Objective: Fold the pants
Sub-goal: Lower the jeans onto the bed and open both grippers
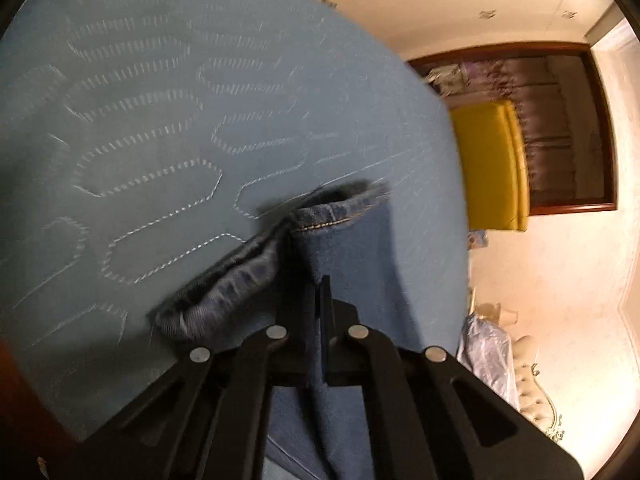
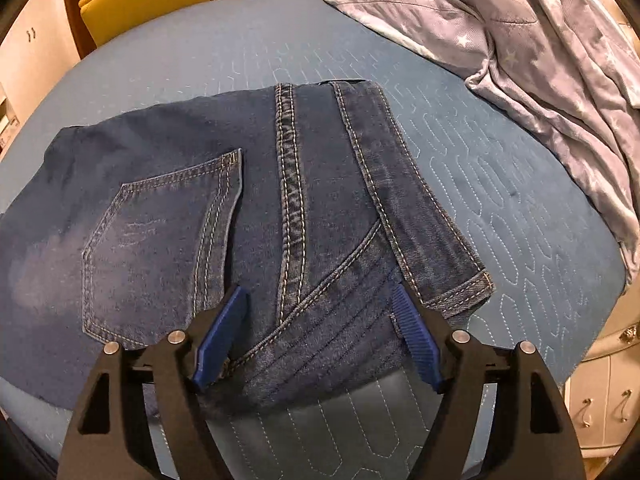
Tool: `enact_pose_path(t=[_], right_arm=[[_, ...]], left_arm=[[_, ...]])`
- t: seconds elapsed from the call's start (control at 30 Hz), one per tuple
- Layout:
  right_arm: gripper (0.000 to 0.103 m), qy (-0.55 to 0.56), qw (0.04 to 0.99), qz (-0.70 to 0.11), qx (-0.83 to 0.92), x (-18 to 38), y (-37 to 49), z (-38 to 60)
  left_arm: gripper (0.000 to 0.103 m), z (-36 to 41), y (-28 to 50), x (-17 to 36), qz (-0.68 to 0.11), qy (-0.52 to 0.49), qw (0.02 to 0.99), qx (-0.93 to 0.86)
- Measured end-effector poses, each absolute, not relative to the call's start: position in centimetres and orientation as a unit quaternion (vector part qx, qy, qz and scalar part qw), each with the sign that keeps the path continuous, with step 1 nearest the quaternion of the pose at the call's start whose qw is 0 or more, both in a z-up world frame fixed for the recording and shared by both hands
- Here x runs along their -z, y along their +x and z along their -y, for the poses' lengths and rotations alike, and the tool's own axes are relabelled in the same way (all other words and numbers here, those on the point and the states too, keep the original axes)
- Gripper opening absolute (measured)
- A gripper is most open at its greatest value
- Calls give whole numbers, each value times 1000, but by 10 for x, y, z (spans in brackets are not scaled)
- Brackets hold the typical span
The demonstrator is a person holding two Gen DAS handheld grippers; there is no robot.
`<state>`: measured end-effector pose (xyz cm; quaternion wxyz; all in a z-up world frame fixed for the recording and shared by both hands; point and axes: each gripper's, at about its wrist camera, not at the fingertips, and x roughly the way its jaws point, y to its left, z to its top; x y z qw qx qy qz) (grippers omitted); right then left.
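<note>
The left gripper (image 1: 323, 292) has its fingers pinched tight together on a fold of the jeans (image 1: 340, 248), the denim rising between them to a stitched hem (image 1: 325, 225) just ahead of the tips, with a bunched second layer sagging to their left. The right gripper (image 2: 318, 332) stands with its blue-padded fingers (image 2: 219, 340) wide apart, holding nothing; they straddle the waist end of the jeans (image 2: 200, 216), which lie flat on the bed (image 2: 520, 208), the back pocket (image 2: 160, 248) to the left of the fingers, the centre seam running forward between them and the waistband (image 2: 408, 204) slanting off to the right. The step in hand looks like carrying a leg end over toward the waist. To do it well, the left grip should likely take both layers of the hem evenly, since the loose bunch beside it could drag and wrinkle. The right fingers would do best to close on the waist edge near the seam before the cloth is pulled, so the flat part does not slide on the quilted cover. Beyond the jeans, a starred blanket (image 2: 540, 40) lies heaped well to the right, clear of the fold's path.
</note>
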<state>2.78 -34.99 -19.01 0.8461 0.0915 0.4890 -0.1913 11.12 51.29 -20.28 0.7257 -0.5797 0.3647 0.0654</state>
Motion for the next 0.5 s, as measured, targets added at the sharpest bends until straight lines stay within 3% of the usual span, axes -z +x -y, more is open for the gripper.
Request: enact_pose_path(t=[0.13,0.5], right_arm=[[73,79,850,-489,180,192,25,348],[74,82,850,-496,160,189,23,356]], left_arm=[[1,-508,66,168,-332,-579,740,-81],[1,-517,52,217,-355,-609,701,-106]])
